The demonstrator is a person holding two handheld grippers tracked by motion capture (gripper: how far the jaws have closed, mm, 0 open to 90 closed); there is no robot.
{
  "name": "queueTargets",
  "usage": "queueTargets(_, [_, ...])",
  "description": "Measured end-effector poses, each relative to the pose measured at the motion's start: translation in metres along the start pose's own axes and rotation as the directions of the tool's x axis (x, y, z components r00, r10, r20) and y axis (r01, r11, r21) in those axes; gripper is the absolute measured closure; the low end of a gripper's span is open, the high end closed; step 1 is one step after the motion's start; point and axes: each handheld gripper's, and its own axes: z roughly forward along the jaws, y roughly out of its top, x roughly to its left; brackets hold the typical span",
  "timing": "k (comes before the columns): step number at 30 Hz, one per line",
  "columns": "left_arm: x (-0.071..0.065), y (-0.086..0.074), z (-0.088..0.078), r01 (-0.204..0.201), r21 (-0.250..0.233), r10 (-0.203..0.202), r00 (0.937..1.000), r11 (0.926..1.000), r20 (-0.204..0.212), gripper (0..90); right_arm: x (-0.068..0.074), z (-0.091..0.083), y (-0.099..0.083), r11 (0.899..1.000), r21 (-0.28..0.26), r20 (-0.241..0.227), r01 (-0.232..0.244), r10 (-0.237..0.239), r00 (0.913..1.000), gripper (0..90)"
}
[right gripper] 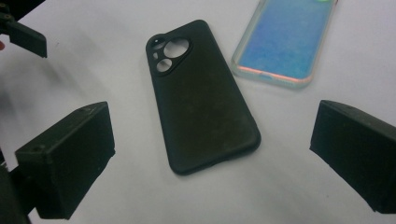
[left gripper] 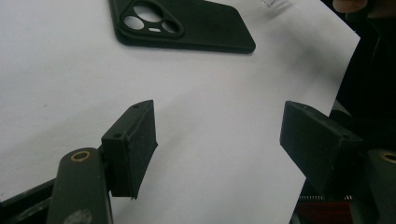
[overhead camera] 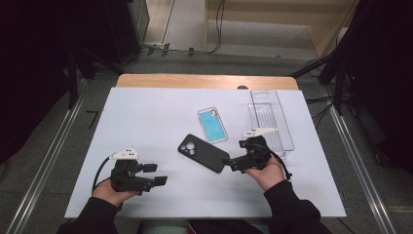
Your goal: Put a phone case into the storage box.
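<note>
Table: white sheet over a wooden top, wood edge showing at the far side. Clear plastic tray lies at far right, long axis running away from the person. Black phone case lies flat mid-table, back up, camera cutout at its far-left end, tilted diagonally. Just beyond it, apart, a second case with a blue inside and a pale rim, open side up.

Right gripper: held at the black case's near-right corner, fingers spread as wide as they go, nothing gripped. In the right gripper view the black case sits flat between and ahead of the fingers, pads clear of it.

Left gripper: near left, well apart from the black case, fingers wide open over bare sheet, nothing between them.
</note>
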Motion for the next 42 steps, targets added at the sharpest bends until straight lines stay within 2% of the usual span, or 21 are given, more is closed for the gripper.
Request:
queueTargets(7, [-0.001,0.0,0.0,-0.007,0.002,0.007,1.0,1.0,-0.005,27.4,-0.003,0.004,0.015,1.0,-0.004,-0.002,-0.015,0.015,0.9999,0.0])
queueTargets(12, [0.0,0.0,-0.001,-0.002,-0.002,0.002,1.0,1.0,-0.002,27.4,-0.005,0.009,0.028,1.0,-0.011,0.022,-0.027,0.027,0.9994,0.0])
queueTargets(15, [0.0,0.0,-0.001,-0.003,0.001,0.003,1.0,1.0,-0.001,27.4,-0.006,0.016,0.036,1.0,0.005,0.058,-0.023,0.023,0.998,0.0])
queueTargets(18, [0.001,-0.001,0.0,0.003,0.0,-0.003,1.0,1.0,-0.003,27.3,-0.008,0.019,0.04,0.999,0.0,0.063,-0.033,0.033,0.9975,0.0])
queueTargets(23, [0.001,-0.001,-0.001,0.014,0.001,-0.014,0.9999,0.9999,-0.002,27.3,-0.009,0.029,0.052,0.999,0.002,0.096,-0.049,0.048,0.9942,0.0])
queueTargets(26, [0.001,-0.001,-0.001,0.012,-0.004,-0.012,0.9999,0.9999,0.0,27.4,-0.012,0.038,0.063,0.997,0.003,0.1,-0.079,0.079,0.9918,0.0])
queueTargets(30, [0.001,-0.001,-0.001,0.011,-0.003,-0.011,0.9999,0.9999,-0.001,27.3,-0.014,0.044,0.07,0.996,-0.008,0.113,-0.094,0.094,0.9891,0.0])
queueTargets(32, [0.001,-0.001,-0.001,0.011,0.004,-0.011,0.9999,0.9999,-0.002,27.3,-0.016,0.046,0.073,0.995,-0.024,0.11,-0.093,0.095,0.9893,0.0])
queueTargets(34, [0.0,-0.001,0.0,0.007,0.01,-0.007,1.0,0.9999,-0.001,27.3,-0.018,0.049,0.077,0.996,-0.023,0.13,-0.086,0.088,0.9876,0.0])
queueTargets(36, [0.0,-0.001,0.0,0.007,0.01,-0.007,1.0,0.9999,0.002,27.3,-0.021,0.051,0.081,0.995,-0.026,0.132,-0.099,0.101,0.9861,0.0])
queueTargets(38, [0.0,-0.001,0.0,0.009,0.009,-0.009,1.0,0.9999,0.001,27.3,-0.024,0.054,0.085,0.993,-0.018,0.14,-0.119,0.12,0.9829,0.0])
queueTargets(42, [0.001,-0.001,0.0,0.011,0.005,-0.011,0.9999,0.9999,0.003,27.3,-0.026,0.062,0.095,0.993,-0.007,0.165,-0.117,0.117,0.9794,0.0])
